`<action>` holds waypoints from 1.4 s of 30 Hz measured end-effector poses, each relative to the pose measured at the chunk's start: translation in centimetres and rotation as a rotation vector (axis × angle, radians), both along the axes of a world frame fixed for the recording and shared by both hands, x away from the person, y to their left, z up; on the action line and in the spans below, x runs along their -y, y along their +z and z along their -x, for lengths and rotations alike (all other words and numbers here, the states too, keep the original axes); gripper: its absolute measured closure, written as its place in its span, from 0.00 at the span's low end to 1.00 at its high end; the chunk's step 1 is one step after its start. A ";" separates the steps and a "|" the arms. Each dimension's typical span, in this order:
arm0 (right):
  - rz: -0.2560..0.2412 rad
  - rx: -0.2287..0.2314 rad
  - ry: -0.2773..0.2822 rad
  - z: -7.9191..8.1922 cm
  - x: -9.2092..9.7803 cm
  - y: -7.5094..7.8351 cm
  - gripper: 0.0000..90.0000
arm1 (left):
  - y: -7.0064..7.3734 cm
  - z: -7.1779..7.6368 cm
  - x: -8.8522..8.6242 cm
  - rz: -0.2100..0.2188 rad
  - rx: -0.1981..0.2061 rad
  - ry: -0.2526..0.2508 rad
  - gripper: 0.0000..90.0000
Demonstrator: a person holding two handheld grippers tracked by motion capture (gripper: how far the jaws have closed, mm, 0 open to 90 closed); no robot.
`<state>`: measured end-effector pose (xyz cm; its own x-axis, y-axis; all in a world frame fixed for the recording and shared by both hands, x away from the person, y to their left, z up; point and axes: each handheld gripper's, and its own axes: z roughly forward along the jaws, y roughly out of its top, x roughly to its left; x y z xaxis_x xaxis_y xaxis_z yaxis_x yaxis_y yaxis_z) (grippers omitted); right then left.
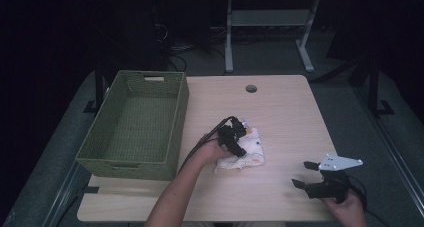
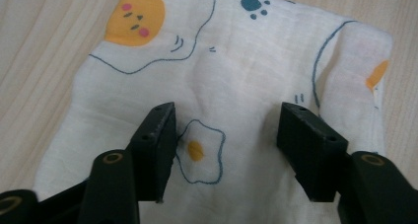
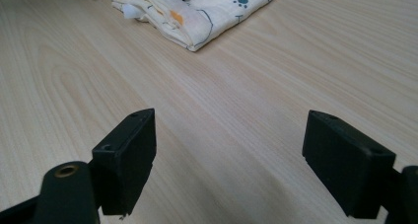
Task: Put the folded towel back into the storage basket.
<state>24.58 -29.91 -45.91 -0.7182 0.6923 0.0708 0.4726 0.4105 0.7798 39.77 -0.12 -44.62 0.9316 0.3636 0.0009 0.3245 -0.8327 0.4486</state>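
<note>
Left gripper [image 2: 226,130] gapes over the cloth [image 2: 236,76] — egg prints, no writing; right gripper [image 3: 229,155] gapes at 5 o'clock — basket [image 1: 135,124] at 9.

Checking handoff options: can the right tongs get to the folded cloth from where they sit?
Probably yes. The right tongs stand open over bare table, and nothing lies between them and the cloth. The left tongs already hover open over it, so the two could crowd.

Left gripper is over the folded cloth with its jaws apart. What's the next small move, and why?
Probably lower the left gripper a little and close it on the cloth. Its jaws stand open, straddling the fried-egg print, with nothing pinched yet. The cloth lies folded on the table, and the green basket sits just to its left. The right gripper is open over bare wood, apart from the cloth.
</note>
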 end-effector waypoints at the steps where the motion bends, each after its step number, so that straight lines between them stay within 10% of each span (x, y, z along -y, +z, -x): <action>1: 0.000 0.001 0.001 0.0 0.0 0.0 0.23 | 0.0 0.0 0.0 0.001 -0.001 -0.003 0.48; 20: 0.016 -0.013 0.007 0.0 -0.4 -0.2 0.23 | 0.4 -0.2 0.2 -0.015 -0.026 -0.061 0.85; 34: 0.009 -0.015 0.007 0.0 -0.2 -0.2 0.24 | 0.4 0.0 0.4 -0.021 -0.031 -0.044 0.92; 42: 0.003 -0.012 0.002 0.1 0.0 -0.2 0.24 | 0.3 0.1 -0.6 0.064 -0.079 -0.001 0.92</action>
